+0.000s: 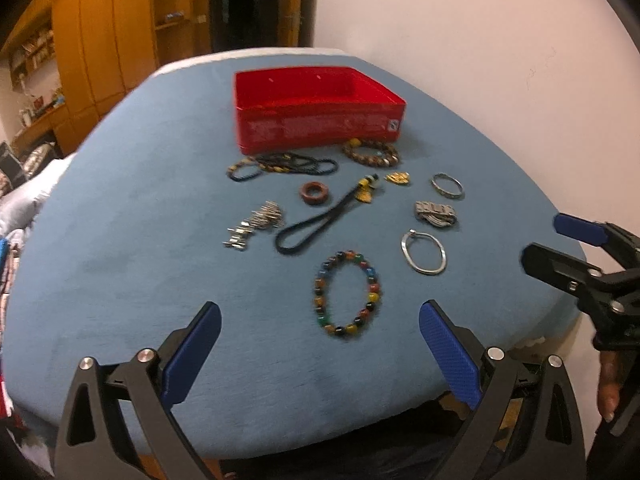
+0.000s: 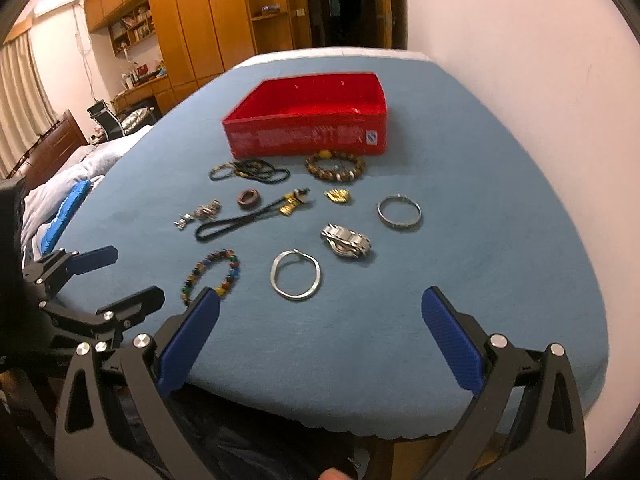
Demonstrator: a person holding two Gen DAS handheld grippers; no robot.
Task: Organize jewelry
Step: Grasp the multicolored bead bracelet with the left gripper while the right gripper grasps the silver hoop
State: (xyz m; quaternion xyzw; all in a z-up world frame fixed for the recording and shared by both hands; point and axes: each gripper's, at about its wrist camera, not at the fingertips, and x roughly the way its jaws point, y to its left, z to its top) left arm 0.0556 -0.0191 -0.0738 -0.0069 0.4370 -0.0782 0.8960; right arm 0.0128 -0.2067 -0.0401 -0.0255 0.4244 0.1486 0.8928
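Observation:
An empty red box [image 1: 316,120] [image 2: 308,136] stands at the far side of the blue table [image 1: 120,280] [image 2: 500,280]. Jewelry lies in front of it: a multicoloured bead bracelet [image 1: 347,294] [image 2: 212,276], a silver bangle [image 1: 424,252] [image 2: 295,276], a metal watch [image 1: 436,214] [image 2: 346,240], a thin bangle [image 1: 447,186] [image 2: 399,210], a brown bead bracelet [image 1: 371,153] [image 2: 335,167], black cords [image 1: 282,166] [image 2: 248,170], a black lanyard [image 1: 308,228] [image 2: 236,222], a brown ring [image 1: 315,193] [image 2: 248,197]. My left gripper [image 1: 320,344] [image 2: 116,276] is open just before the bead bracelet. My right gripper [image 2: 320,328] [image 1: 556,240] is open near the silver bangle.
A gold charm [image 1: 398,178] [image 2: 338,196] and a silver chain piece [image 1: 256,224] [image 2: 200,214] also lie on the table. A white wall [image 1: 480,40] is at the right. Wooden cabinets [image 2: 180,20] and a bed [image 2: 60,184] are at the left.

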